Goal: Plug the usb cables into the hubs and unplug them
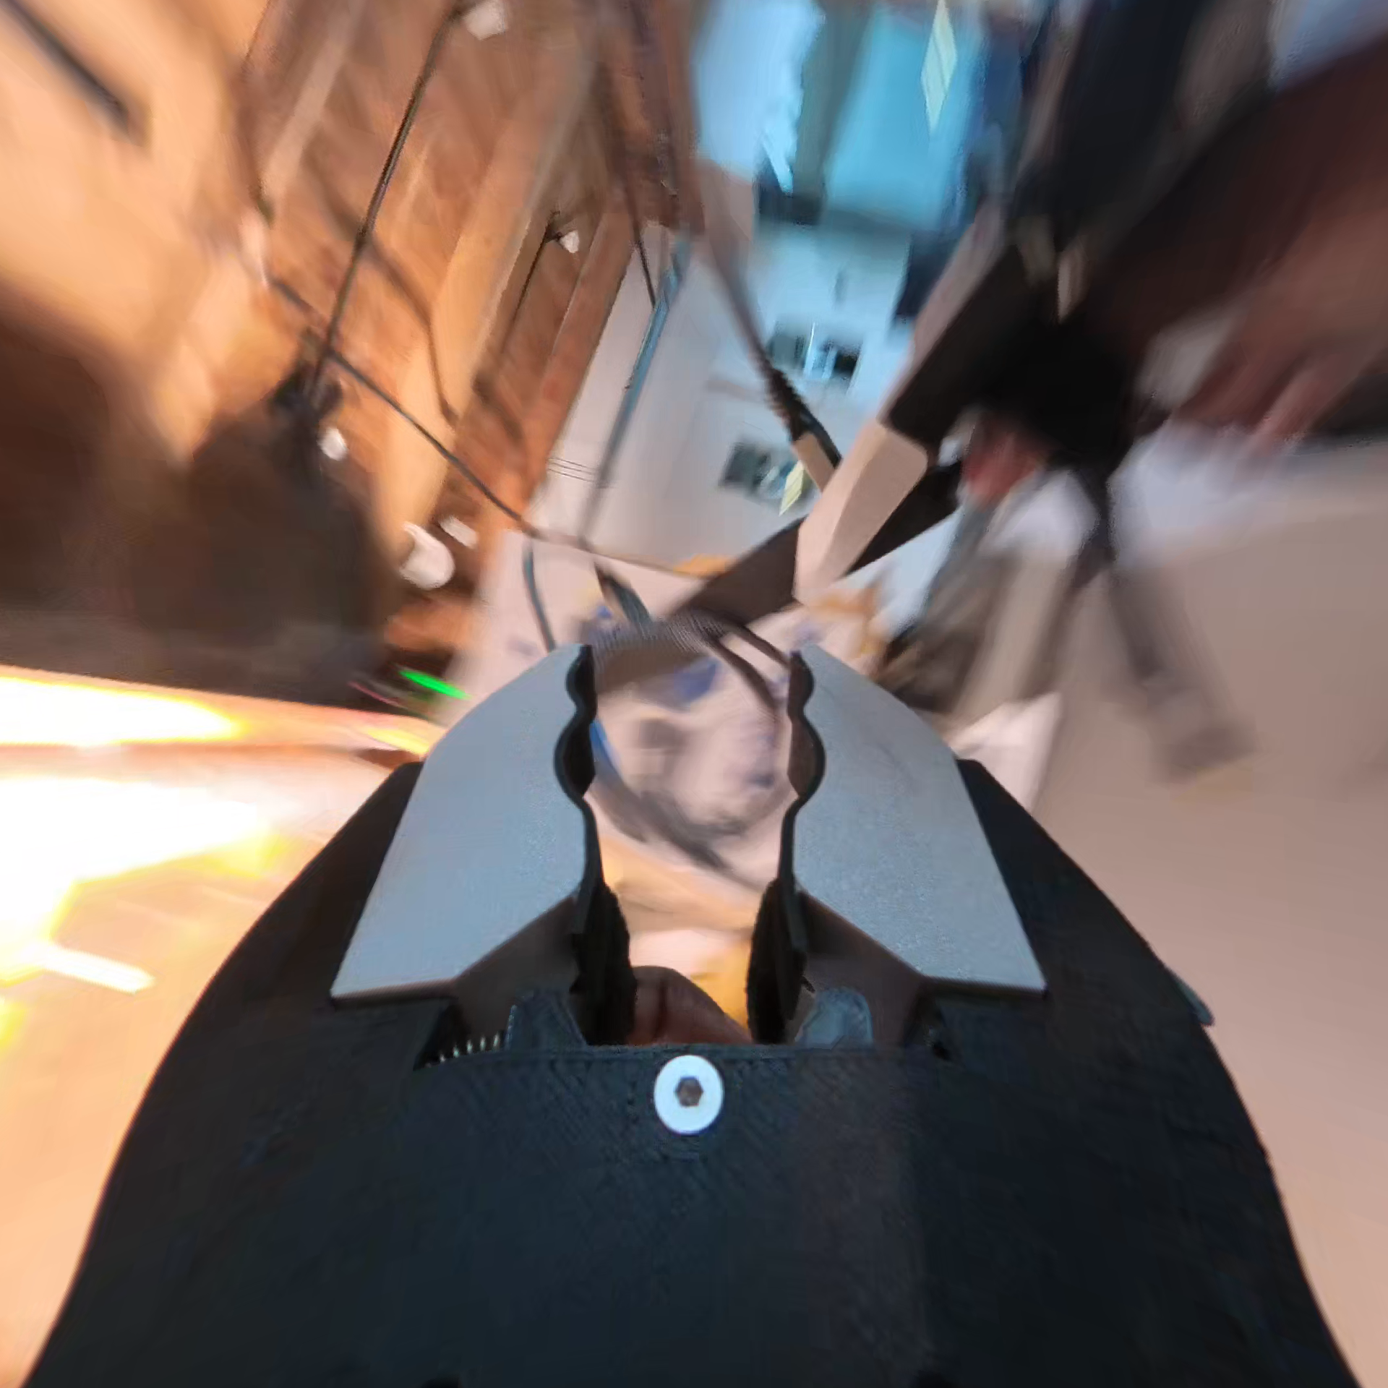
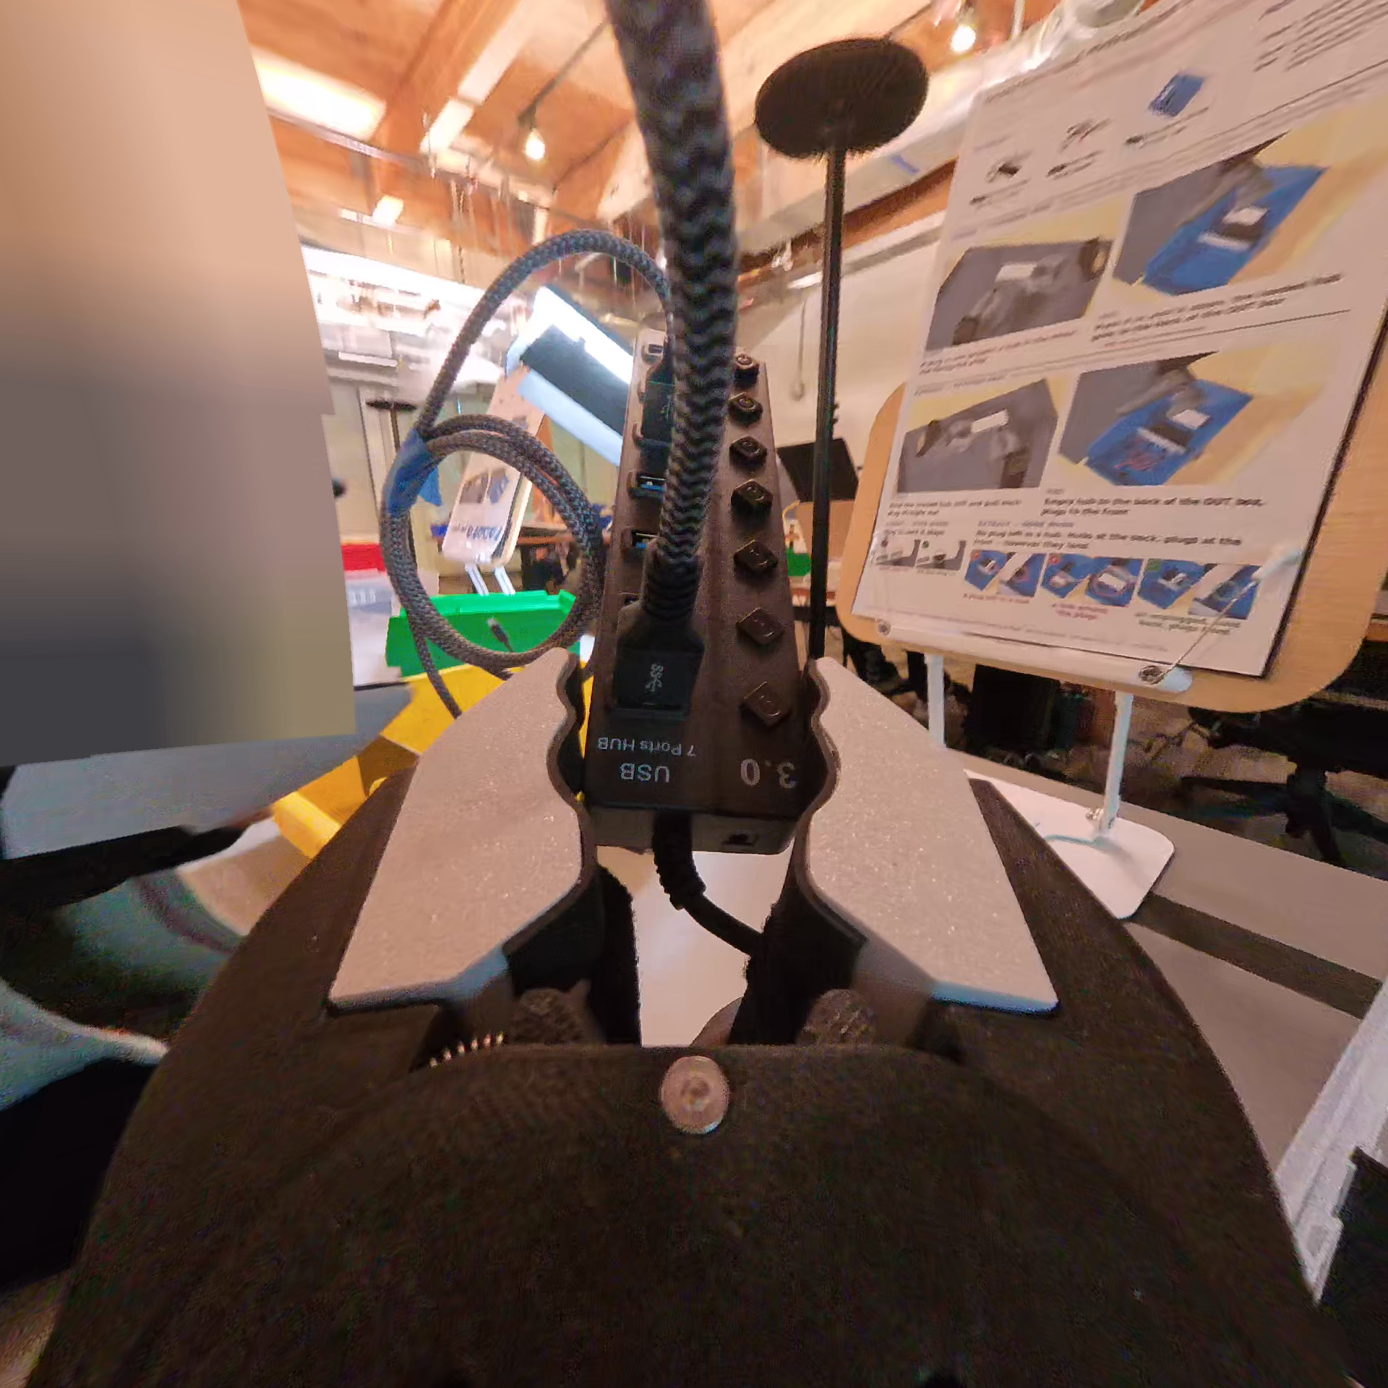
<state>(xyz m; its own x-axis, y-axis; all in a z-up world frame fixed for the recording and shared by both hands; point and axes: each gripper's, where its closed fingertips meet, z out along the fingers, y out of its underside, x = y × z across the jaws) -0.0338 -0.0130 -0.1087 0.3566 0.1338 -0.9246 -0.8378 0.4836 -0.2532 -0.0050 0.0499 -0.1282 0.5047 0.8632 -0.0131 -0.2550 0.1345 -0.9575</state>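
- Left tongs (image 1: pixel 691 668): spread apart with nothing between the fingers. The left wrist view is smeared by motion, so only rough shapes read.
- Ahead of the left tongs and up to their right, a long dark slab (image 1: pixel 758 571) hangs in the air with thin dark cords trailing near it. It may be the hub, but the blur leaves that uncertain, and I cannot tell how near the left tongs are to it.
- Right tongs (image 2: pixel 691 676): pinching the black USB hub (image 2: pixel 698 766) by its near end, one finger on each long edge.
- The hub's long axis runs straight ahead, in line with the right fingers, with its port row on the left and a row of buttons on the right.
- A braided cable's plug (image 2: pixel 652 668) sits in the nearest port, just above the right fingertips, and its cable (image 2: pixel 687 225) rises up out of view.
- More plugs (image 2: pixel 655 405) fill ports farther along; a coiled braided cable (image 2: pixel 481 466) hangs to the hub's left.
- Judgement: the right hand only steadies the hub, so any pull falls to the empty left tongs, drawing a plug square off the hub's face.
- An instruction sheet on a stand (image 2: pixel 1111 390) sits on the desk (image 2: pixel 1239 961) to the right.
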